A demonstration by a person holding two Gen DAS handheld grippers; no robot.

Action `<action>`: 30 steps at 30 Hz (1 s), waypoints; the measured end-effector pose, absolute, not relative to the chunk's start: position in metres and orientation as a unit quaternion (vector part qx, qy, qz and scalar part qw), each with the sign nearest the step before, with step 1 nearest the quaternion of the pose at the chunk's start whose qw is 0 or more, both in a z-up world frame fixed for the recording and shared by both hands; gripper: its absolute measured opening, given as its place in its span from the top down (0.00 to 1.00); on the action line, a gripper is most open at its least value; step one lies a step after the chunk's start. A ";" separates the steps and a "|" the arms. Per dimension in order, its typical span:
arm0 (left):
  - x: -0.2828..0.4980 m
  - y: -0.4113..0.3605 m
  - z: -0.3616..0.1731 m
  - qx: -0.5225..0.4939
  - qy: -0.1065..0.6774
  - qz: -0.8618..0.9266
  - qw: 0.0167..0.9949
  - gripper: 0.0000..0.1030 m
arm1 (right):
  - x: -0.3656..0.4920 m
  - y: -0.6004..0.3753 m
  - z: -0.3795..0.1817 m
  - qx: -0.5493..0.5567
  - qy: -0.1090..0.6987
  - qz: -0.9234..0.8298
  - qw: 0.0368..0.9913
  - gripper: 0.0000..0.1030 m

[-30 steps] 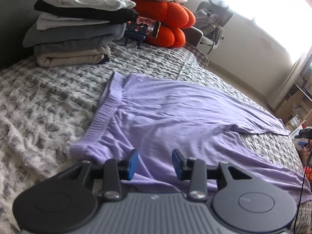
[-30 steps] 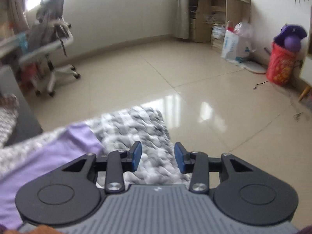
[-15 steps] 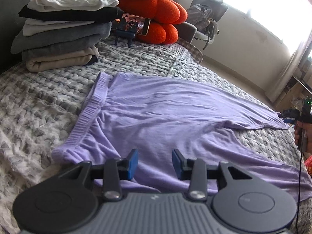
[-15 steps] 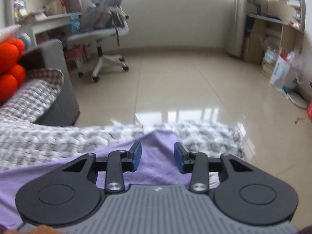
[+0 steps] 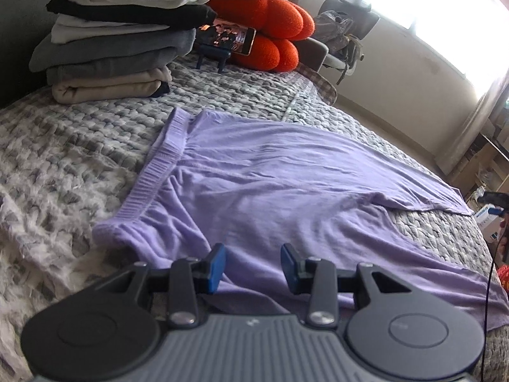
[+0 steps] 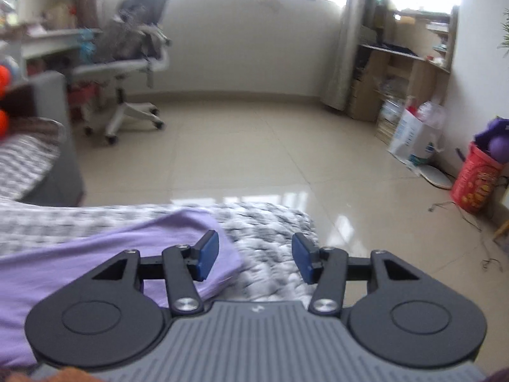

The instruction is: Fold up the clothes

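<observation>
Lilac trousers (image 5: 270, 191) lie spread flat on a grey knitted bedspread (image 5: 63, 165), waistband to the left and legs running right. My left gripper (image 5: 253, 265) hovers open over the near waist end with nothing between its blue pads. In the right wrist view a leg end of the lilac trousers (image 6: 133, 254) lies near the bed's corner. My right gripper (image 6: 253, 259) is above that leg end. Its jaws are opening, with only bedspread (image 6: 270, 238) showing between them.
A stack of folded clothes (image 5: 111, 51) sits at the back left, beside a phone on a stand (image 5: 229, 39) and orange cushions (image 5: 270, 28). An office chair (image 6: 133, 51), shelves (image 6: 404, 73) and a red basket (image 6: 477, 181) stand on the tiled floor past the bed edge.
The right gripper swung its view across the room and back toward the bed corner, and its jaws stand wider now. The left gripper has barely shifted.
</observation>
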State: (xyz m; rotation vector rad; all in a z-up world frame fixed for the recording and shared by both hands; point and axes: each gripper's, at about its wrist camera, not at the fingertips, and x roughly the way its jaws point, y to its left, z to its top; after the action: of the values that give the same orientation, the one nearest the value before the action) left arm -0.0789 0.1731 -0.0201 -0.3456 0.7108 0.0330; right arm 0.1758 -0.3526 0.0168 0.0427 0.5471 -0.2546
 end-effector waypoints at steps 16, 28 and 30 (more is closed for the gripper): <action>-0.092 0.171 -0.012 -0.176 0.336 -0.017 0.925 0.37 | -0.020 -0.297 0.035 0.047 0.186 0.012 0.981 0.00; -0.078 0.155 -0.011 -0.178 0.328 -0.037 0.927 0.28 | -0.083 -0.332 0.006 0.105 0.233 -0.027 0.966 0.00; -0.077 0.154 -0.014 -0.176 0.329 -0.039 0.927 0.27 | -0.087 -0.339 0.000 0.117 0.245 -0.039 0.962 0.05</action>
State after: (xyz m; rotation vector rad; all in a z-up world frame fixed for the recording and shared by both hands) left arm -0.0766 0.1539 -0.0144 -0.3617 0.6749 -0.0791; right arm -0.0868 -0.3391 -0.0003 0.2380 0.4961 -0.0794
